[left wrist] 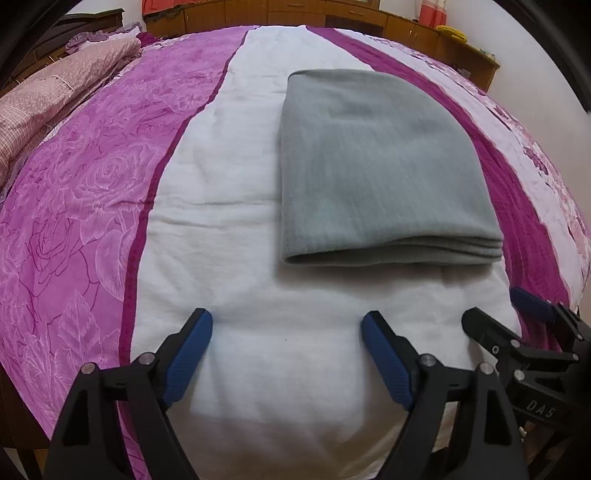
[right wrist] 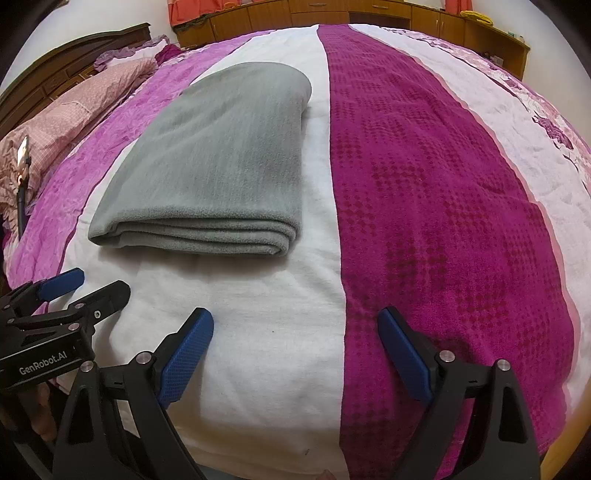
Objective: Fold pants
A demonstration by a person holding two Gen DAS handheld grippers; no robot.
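Observation:
The grey pants [left wrist: 376, 170] lie folded into a thick rectangle on the white stripe of the bedspread [left wrist: 236, 280], with stacked layer edges facing me. They also show in the right wrist view [right wrist: 214, 166]. My left gripper [left wrist: 286, 325] is open and empty, hovering over the white stripe just short of the pants' near edge. My right gripper [right wrist: 295, 325] is open and empty, over the border of the white and magenta stripes, to the right of the pants. Each gripper also shows at the edge of the other's view.
The bedspread has pink floral [left wrist: 74, 221], white and dark magenta stripes [right wrist: 443, 206]. A pink bundled quilt [left wrist: 55, 92] lies at the far left by the headboard. Wooden cabinets [right wrist: 332, 11] line the far wall. The bed's near edge is just below the grippers.

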